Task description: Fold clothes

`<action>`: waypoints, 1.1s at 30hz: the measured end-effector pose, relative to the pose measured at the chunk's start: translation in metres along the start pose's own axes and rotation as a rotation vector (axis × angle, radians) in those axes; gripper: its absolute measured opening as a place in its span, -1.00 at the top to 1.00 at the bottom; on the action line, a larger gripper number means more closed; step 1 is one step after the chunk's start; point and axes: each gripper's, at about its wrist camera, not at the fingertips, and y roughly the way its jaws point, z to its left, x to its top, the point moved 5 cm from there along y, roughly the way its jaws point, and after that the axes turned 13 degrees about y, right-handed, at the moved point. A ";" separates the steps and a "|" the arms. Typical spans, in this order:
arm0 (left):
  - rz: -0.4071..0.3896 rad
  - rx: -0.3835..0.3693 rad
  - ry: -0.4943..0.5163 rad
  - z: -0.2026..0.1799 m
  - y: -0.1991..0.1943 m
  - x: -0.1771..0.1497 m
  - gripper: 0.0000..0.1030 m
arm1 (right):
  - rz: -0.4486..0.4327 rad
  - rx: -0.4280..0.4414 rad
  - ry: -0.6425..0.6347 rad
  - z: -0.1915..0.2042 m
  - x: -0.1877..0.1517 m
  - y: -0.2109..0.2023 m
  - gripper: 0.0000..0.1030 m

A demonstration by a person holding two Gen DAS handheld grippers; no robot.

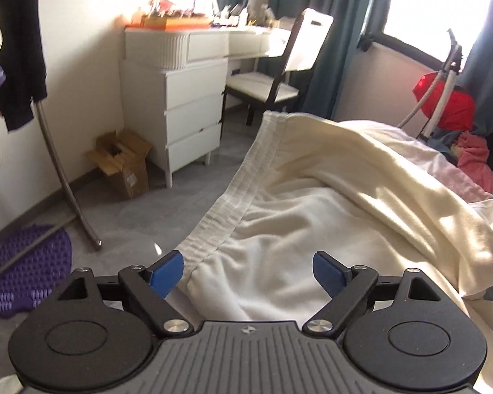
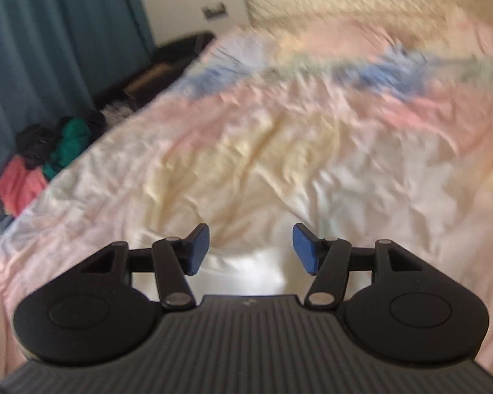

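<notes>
A cream-white fleece garment [image 1: 299, 197] with a ribbed elastic waistband [image 1: 240, 177] lies folded over on the bed, its waistband running along the bed's left edge. My left gripper [image 1: 248, 274] hovers above its near end, blue pads wide apart, nothing gripped. In the right wrist view, my right gripper [image 2: 251, 249] is open over the pastel bedspread [image 2: 312, 138], with a white bit of cloth [image 2: 246, 272] lying below the gap, untouched by the pads. That view is blurred.
A white dresser [image 1: 177, 105] and chair [image 1: 269, 85] stand across the grey floor. A cardboard box [image 1: 125, 161], purple mat [image 1: 29, 272] and metal rack leg [image 1: 65, 180] sit left. A pile of coloured clothes [image 2: 39, 161] lies beside the bed by teal curtains [image 2: 49, 32].
</notes>
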 end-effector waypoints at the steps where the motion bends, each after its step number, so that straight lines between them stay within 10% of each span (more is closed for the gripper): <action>1: -0.031 -0.019 0.032 -0.015 -0.003 0.004 -0.82 | -0.015 0.042 -0.012 0.007 0.001 -0.009 -0.13; 16: -0.246 -0.445 0.571 -0.346 0.036 0.020 -0.88 | 0.063 0.430 -0.182 0.070 -0.055 -0.089 -0.14; 25: -0.198 -0.377 0.674 -0.515 0.149 0.055 -0.88 | 0.093 0.430 -0.164 0.079 -0.072 -0.058 -0.14; 33: -0.068 -0.282 0.661 -0.576 0.240 0.078 -0.77 | 0.131 0.382 -0.177 0.100 -0.099 -0.004 -0.14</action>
